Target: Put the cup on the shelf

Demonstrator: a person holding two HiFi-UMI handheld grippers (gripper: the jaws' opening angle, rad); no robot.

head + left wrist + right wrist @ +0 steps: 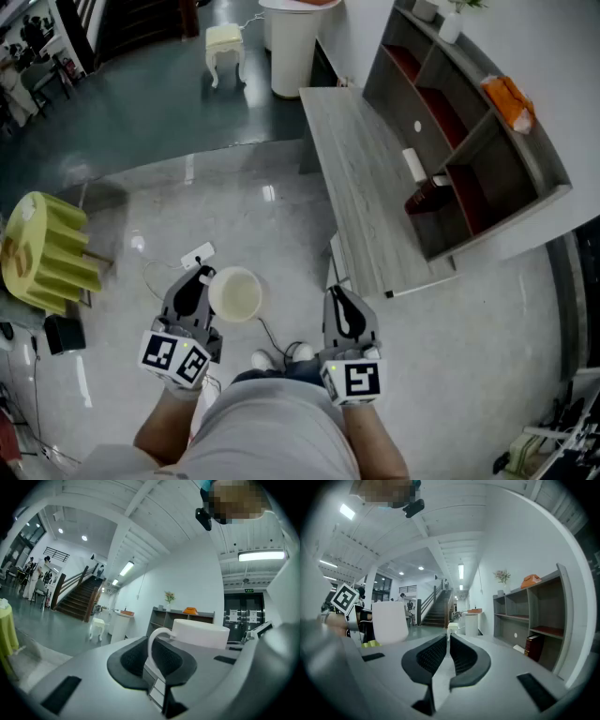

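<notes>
While left tongs (pixel 201 279) grip cup (pixel 235 294) by handle, right tongs (pixel 339 298) closed, empty.

We are in what looks like a large open lobby or office hall. At the left of the left gripper view a dark staircase (pixel 77 599) climbs under a high white ceiling (pixel 154 522) with strip lights (pixel 260 555). At far right a green exit sign (pixel 249 590) tops the doors (pixel 239 618). In the head view's upper right, a grey shelf (pixel 472 139) lines a white wall (pixel 562 56) beside a glossy pale floor (pixel 234 216).
</notes>
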